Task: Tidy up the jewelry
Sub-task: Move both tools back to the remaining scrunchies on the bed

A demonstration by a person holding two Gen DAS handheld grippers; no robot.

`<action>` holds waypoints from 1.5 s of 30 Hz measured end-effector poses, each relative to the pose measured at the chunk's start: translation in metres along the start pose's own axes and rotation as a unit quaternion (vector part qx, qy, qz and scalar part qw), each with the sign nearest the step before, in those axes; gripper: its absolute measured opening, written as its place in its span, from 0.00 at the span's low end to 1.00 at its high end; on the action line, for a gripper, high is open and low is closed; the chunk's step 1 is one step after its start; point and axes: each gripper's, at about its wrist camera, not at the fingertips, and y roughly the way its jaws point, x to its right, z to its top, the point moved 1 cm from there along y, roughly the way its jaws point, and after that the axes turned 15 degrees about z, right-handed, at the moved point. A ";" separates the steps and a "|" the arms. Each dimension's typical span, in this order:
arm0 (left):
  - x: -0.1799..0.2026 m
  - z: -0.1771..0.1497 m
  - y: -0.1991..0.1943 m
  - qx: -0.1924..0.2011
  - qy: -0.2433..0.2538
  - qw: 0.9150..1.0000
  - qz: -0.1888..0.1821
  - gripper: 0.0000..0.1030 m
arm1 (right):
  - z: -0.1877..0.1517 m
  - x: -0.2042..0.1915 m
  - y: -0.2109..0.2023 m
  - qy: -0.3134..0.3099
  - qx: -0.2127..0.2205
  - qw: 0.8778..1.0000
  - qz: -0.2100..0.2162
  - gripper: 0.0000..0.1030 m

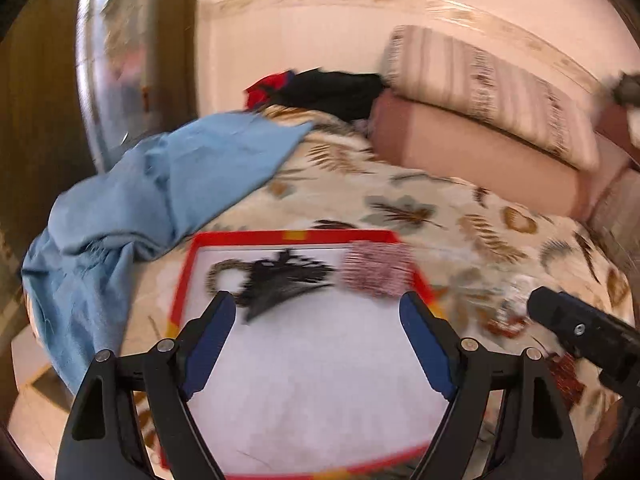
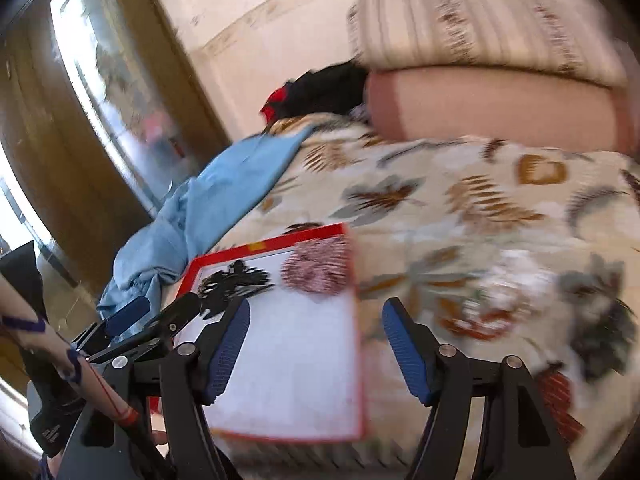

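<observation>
Bed covered by a cream bedspread (image 1: 420, 200) printed with brown and grey leaves. A crumpled light-blue cloth (image 1: 160, 184) lies at its left edge. Dark and red garments (image 1: 328, 88) lie beside a pink bolster (image 1: 472, 152), which carries a striped beige pillow (image 1: 480, 80). Behind stand a pale wall (image 1: 300, 32) and a brown wooden mirrored door (image 2: 112, 92).

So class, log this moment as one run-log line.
left hand-held gripper: open, empty | right hand-held gripper: open, empty | red-framed board: black, pink jewelry
</observation>
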 end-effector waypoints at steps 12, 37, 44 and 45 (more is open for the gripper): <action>0.113 -0.040 -0.071 0.032 0.129 0.989 -0.061 0.82 | -0.052 0.046 -0.120 0.037 0.041 0.996 -0.068 0.72; 0.210 -0.078 -0.087 0.012 0.258 0.963 -0.078 0.82 | -0.087 0.143 -0.180 0.116 0.092 0.982 -0.114 0.72; 0.207 -0.082 -0.055 -0.094 0.186 0.960 -0.186 0.82 | -0.097 0.173 -0.188 0.154 0.107 0.975 -0.121 0.72; 0.210 -0.084 -0.054 -0.095 0.189 0.959 -0.190 0.82 | -0.098 0.178 -0.189 0.162 0.108 0.973 -0.122 0.72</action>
